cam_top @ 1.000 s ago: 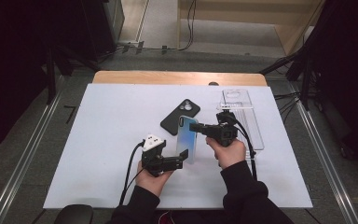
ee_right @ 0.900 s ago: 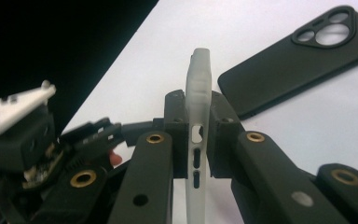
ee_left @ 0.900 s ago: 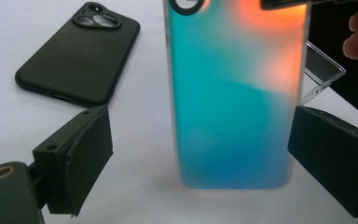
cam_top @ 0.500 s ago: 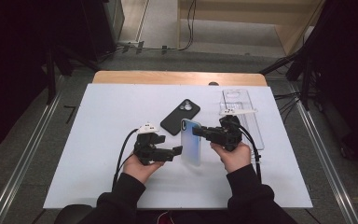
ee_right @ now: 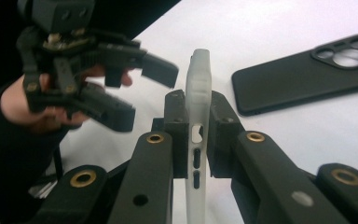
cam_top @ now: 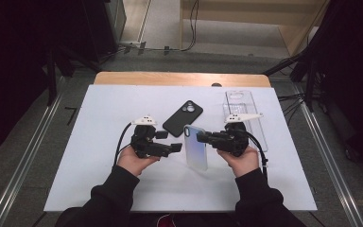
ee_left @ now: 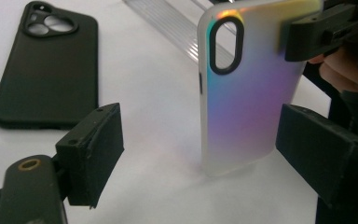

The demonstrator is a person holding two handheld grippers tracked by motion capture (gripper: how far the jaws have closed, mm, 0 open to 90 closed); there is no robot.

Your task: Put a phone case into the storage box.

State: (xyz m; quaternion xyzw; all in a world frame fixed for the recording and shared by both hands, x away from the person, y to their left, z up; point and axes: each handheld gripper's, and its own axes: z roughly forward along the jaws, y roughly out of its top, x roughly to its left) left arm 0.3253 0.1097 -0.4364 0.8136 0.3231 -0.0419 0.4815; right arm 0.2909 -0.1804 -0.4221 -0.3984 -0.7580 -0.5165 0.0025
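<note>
A frosted iridescent phone case [cam_top: 196, 152] is held on edge over the white table [cam_top: 104, 109]. My right gripper [cam_top: 203, 137] is shut on its side rim, and in the right gripper view its jaws [ee_right: 198, 116] pinch the case [ee_right: 198, 70] between them. My left gripper [cam_top: 169, 141] hovers just left of the case, open. Its jaws have just been closing a little, with nothing between them. In the left gripper view the case [ee_left: 247, 93] stands ahead of the left gripper [ee_left: 205, 144]. A black phone case [cam_top: 183, 118] lies flat behind both grippers.
A clear phone case [cam_top: 238, 100] lies at the back right of the table. A wooden strip [cam_top: 179, 78] runs along the far edge. Cables trail from both grippers toward the person's sleeves. Metal rails flank the table on both sides.
My left gripper has lifted and moved away from the person's body, up beside the iridescent case. The right gripper has stayed put with the case in it.
</note>
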